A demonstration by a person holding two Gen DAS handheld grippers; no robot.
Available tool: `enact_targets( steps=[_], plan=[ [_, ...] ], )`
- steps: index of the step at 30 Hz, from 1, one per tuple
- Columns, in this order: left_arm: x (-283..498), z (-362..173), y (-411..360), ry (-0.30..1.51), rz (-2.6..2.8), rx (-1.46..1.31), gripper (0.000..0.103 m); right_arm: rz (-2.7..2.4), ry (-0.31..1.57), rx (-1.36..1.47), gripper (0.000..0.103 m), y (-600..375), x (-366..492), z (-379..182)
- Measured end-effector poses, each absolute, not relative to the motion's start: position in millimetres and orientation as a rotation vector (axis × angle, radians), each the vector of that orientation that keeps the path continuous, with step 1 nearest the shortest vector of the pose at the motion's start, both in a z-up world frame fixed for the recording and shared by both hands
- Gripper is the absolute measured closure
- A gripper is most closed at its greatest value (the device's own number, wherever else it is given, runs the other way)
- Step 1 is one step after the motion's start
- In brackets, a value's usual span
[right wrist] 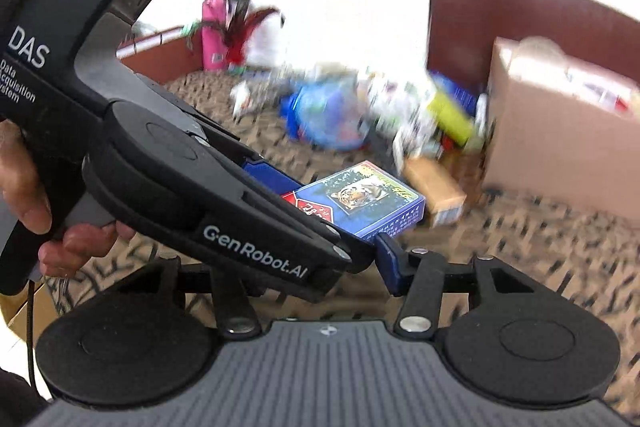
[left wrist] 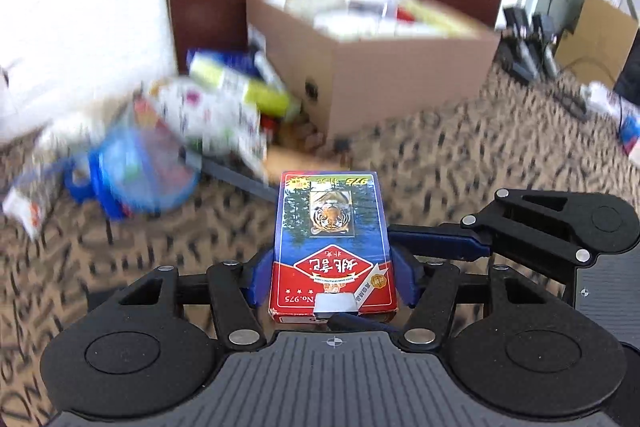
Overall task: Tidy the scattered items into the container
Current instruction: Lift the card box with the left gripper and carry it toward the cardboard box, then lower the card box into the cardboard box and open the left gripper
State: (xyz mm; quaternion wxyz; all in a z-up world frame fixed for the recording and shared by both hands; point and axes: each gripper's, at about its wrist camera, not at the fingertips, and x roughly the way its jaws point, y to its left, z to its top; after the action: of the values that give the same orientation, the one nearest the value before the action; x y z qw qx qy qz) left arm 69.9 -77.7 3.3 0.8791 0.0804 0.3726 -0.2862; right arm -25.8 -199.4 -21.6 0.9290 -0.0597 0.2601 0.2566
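My left gripper (left wrist: 333, 281) is shut on a blue and red playing-card box with a tiger picture (left wrist: 333, 239), held above the patterned carpet. The same card box (right wrist: 360, 201) shows in the right wrist view, clamped in the left gripper (right wrist: 324, 223). The cardboard container (left wrist: 372, 67) stands ahead against a brown board, full of items; it also shows in the right wrist view (right wrist: 560, 147). A blurred pile of scattered items (left wrist: 180, 131) lies left of it. My right gripper's own fingers are mostly hidden behind the left gripper; one blue finger (right wrist: 390, 261) shows.
A small tan box (right wrist: 436, 191) lies on the carpet by the container. A pink item and feathers (right wrist: 228, 31) stand by the far wall. Another cardboard box (left wrist: 596, 31) and cables (left wrist: 532, 51) sit at the far right. The right gripper's body (left wrist: 560, 227) is beside my left gripper.
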Motion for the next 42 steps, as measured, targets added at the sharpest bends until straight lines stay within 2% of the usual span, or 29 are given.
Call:
enact_targets(
  steps=[14, 19, 22, 24, 28, 31, 32, 36, 37, 40, 42],
  plan=[
    [136, 80, -178, 0.620, -0.662, 0.161, 0.042, 0.381, 0.328, -0.115, 0.042, -281, 30, 49],
    [176, 90, -226, 0.653, -0.741, 0.168, 0.042, 0.328, 0.287, -0.140, 0.041, -311, 64, 63],
    [212, 83, -246, 0.725, -0.753, 0.086, 0.042, 0.336, 0.269, -0.189, 0.053, -323, 89, 70],
    [230, 72, -258, 0.764, -0.742, 0.090, 0.041, 0.310, 0.308, -0.218, 0.053, -332, 113, 69],
    [232, 61, -261, 0.712, -0.710, 0.141, 0.024, 0.317, 0.399, -0.171, 0.048, -357, 133, 51],
    [238, 58, -255, 0.697, -0.679, 0.143, 0.018, 0.296, 0.394, -0.196, 0.044, -365, 130, 36],
    [241, 56, -254, 0.716, -0.681, 0.131, 0.018, 0.290, 0.390, -0.172, 0.040, -369, 130, 34],
    [241, 54, -249, 0.733, -0.699, 0.110, 0.018, 0.278, 0.400, -0.102, 0.036, -380, 128, 33],
    [238, 54, -249, 0.730, -0.701, 0.123, 0.024, 0.282, 0.405, -0.098, 0.036, -381, 126, 34],
    [234, 56, -249, 0.717, -0.708, 0.145, 0.030, 0.296, 0.420, -0.123, 0.037, -376, 123, 37],
    [234, 56, -251, 0.722, -0.708, 0.141, 0.030, 0.315, 0.431, -0.125, 0.037, -375, 122, 36]
  ],
)
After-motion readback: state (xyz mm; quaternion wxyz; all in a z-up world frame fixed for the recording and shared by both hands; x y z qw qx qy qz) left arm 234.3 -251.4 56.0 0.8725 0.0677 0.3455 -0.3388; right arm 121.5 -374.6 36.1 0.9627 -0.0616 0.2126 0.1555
